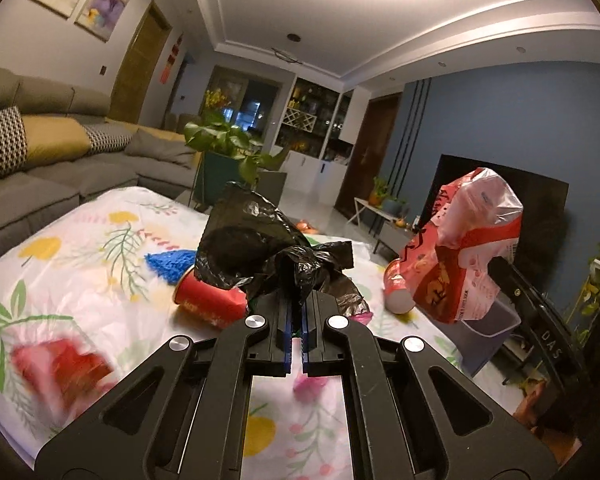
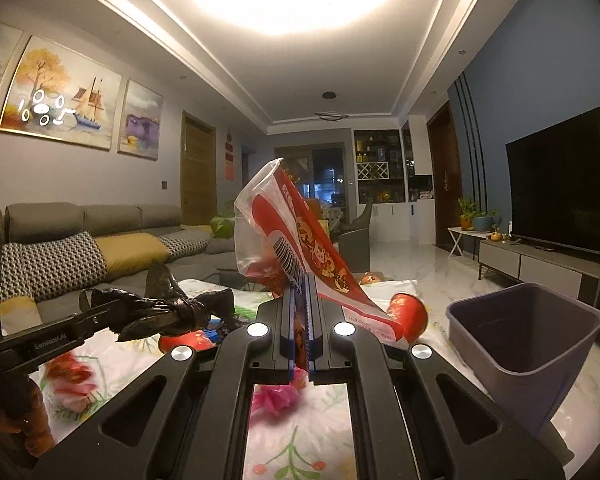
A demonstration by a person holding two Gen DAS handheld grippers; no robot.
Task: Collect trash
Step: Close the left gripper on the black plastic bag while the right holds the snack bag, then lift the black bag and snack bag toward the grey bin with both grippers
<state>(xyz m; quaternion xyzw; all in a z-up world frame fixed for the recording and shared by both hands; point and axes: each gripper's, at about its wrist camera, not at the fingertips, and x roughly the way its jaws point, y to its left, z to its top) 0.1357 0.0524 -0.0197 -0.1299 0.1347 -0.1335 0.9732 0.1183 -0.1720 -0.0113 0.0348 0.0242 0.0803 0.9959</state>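
My left gripper [image 1: 296,300] is shut on a crumpled black plastic bag [image 1: 244,244], held just above the flowered tablecloth [image 1: 80,264]. My right gripper [image 2: 300,300] is shut on a red and clear snack wrapper [image 2: 296,232] that stands up from its jaws; the same wrapper [image 1: 464,248] hangs at the right in the left wrist view. A grey waste bin [image 2: 528,344] stands at the table's right edge, right of the wrapper. Red paper cups [image 1: 210,300] [image 2: 408,312] lie on their sides on the cloth. The black bag [image 2: 168,312] shows at the left in the right wrist view.
A blue crumpled piece [image 1: 168,264] lies on the cloth behind the left cup. A grey sofa [image 1: 40,168] runs along the left, a potted plant [image 1: 228,148] stands past the table, and a television [image 2: 568,184] on a low cabinet is at the right.
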